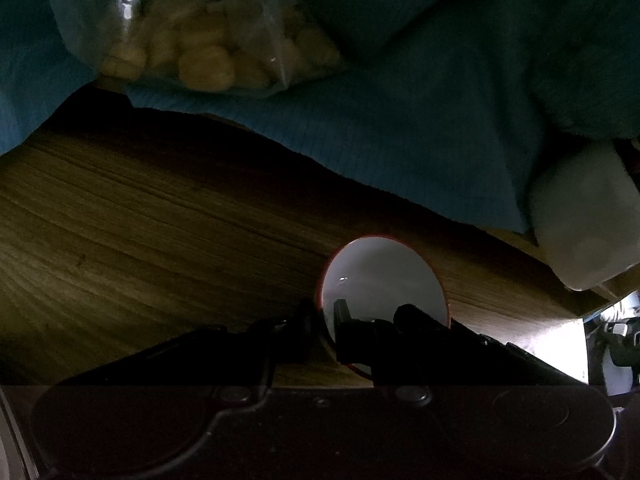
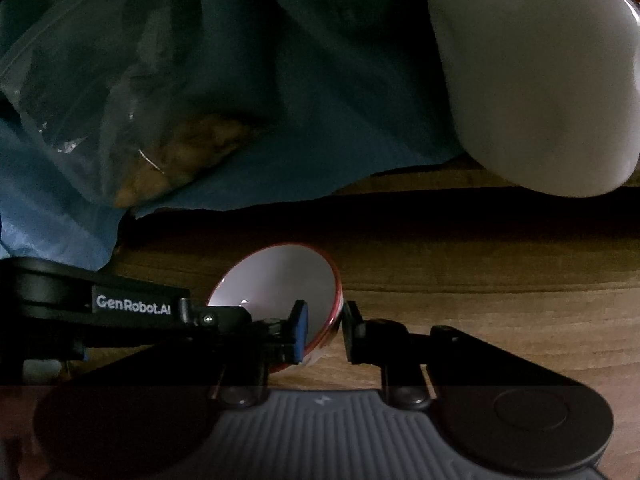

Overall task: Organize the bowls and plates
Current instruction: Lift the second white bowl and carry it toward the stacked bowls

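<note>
A small white bowl with a red rim [image 1: 384,276] is tilted on its side above a wooden surface [image 1: 160,220]. My left gripper [image 1: 324,320] is shut on its left rim, one finger inside, one outside. In the right wrist view the same bowl [image 2: 280,280] is held by my right gripper [image 2: 324,328], which is shut on its right rim. The left gripper's black arm marked GenRobot.AI [image 2: 132,304] reaches in from the left. A second, larger white bowl [image 2: 536,76] with a red rim lies on its side at the upper right.
A blue cloth [image 1: 400,128] covers the far part of the wood. A clear bag of pale round pieces [image 1: 192,48] lies on it, also in the right wrist view [image 2: 160,152]. The larger white bowl [image 1: 588,224] sits at the right near the table's edge.
</note>
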`<action>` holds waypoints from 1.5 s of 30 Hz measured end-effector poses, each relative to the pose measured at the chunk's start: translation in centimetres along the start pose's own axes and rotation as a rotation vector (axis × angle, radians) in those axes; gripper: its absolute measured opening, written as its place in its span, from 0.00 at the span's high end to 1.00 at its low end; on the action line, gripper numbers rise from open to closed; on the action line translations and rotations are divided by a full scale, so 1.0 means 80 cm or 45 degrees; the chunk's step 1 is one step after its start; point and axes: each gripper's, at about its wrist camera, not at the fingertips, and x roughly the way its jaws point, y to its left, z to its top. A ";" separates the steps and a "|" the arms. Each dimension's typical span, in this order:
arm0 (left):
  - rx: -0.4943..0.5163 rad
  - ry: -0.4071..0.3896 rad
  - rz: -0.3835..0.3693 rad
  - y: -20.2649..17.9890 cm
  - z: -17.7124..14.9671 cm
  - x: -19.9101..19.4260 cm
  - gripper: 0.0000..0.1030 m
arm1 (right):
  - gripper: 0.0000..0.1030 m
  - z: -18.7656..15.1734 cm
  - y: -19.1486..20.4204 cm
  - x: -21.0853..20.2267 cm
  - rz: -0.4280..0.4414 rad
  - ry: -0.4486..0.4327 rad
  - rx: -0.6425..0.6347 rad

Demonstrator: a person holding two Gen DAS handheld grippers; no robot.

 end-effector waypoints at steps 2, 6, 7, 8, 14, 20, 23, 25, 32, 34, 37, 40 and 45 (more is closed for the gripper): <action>0.001 0.001 -0.006 0.003 0.000 -0.003 0.93 | 0.83 0.000 0.000 -0.001 -0.007 0.003 0.010; 0.013 -0.019 -0.037 0.007 -0.002 -0.016 0.93 | 0.85 -0.004 0.006 -0.014 -0.025 -0.009 0.018; 0.018 -0.027 -0.045 0.008 -0.003 -0.021 0.93 | 0.85 -0.004 0.008 -0.019 -0.027 -0.021 0.019; 0.019 -0.033 -0.053 0.009 -0.004 -0.024 0.93 | 0.85 -0.005 0.010 -0.022 -0.029 -0.029 0.018; 0.024 -0.068 -0.114 0.018 -0.006 -0.049 0.93 | 0.85 -0.006 0.025 -0.050 -0.045 -0.093 0.024; 0.054 -0.097 -0.164 0.028 -0.005 -0.078 0.93 | 0.85 -0.009 0.047 -0.077 -0.058 -0.149 0.022; 0.066 -0.103 -0.188 0.035 -0.005 -0.094 0.93 | 0.85 -0.012 0.057 -0.087 -0.048 -0.166 0.030; 0.078 -0.111 -0.197 0.037 -0.008 -0.102 0.93 | 0.85 -0.015 0.066 -0.094 -0.050 -0.176 0.027; 0.102 -0.132 -0.230 0.053 -0.016 -0.130 0.93 | 0.85 -0.023 0.092 -0.114 -0.045 -0.217 0.021; 0.105 -0.135 -0.234 0.062 -0.018 -0.139 0.93 | 0.85 -0.028 0.102 -0.118 -0.044 -0.226 0.021; 0.114 -0.145 -0.237 0.069 -0.022 -0.148 0.93 | 0.85 -0.034 0.113 -0.122 -0.042 -0.234 0.021; 0.118 -0.156 -0.225 0.077 -0.025 -0.158 0.93 | 0.85 -0.040 0.126 -0.123 -0.033 -0.232 0.019; 0.130 -0.163 -0.230 0.090 -0.031 -0.170 0.93 | 0.85 -0.051 0.145 -0.128 -0.031 -0.233 0.014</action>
